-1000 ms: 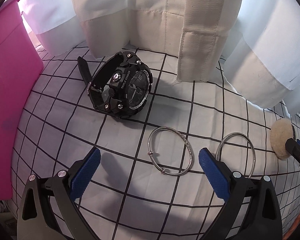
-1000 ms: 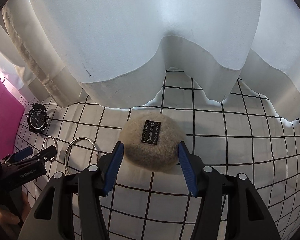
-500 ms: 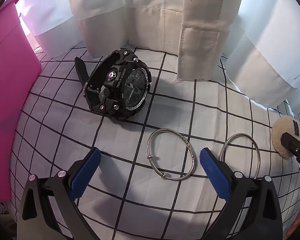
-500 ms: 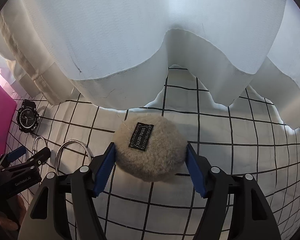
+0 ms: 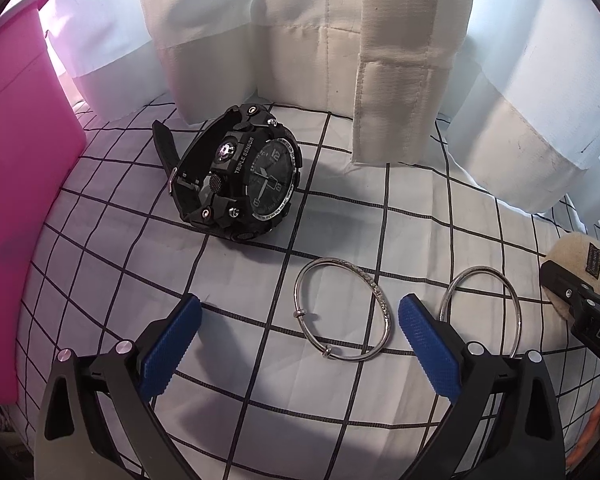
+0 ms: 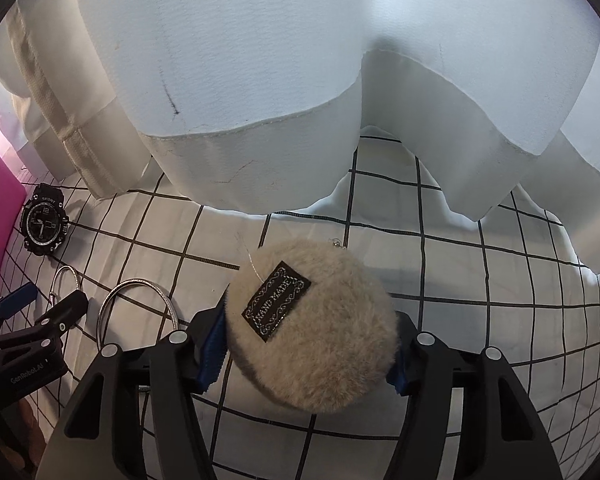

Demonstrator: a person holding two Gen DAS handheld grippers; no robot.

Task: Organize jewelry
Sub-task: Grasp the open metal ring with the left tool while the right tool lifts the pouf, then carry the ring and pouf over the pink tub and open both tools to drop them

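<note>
Fluffy pouch (image 6: 312, 328) hides right tool (image 6: 306, 350) pads; jaws closing.

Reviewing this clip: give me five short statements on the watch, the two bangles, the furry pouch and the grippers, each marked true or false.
1. The black watch lies between the left gripper's fingers. False: it lies beyond them on the checked cloth; nothing is gripped.
2. Two silver bangles lie side by side. True.
3. The furry pouch sits between the right gripper's closing fingers. True.
4. The pouch's label is pink. False: it is black.
5. A pink container stands left of the watch. True.
</note>
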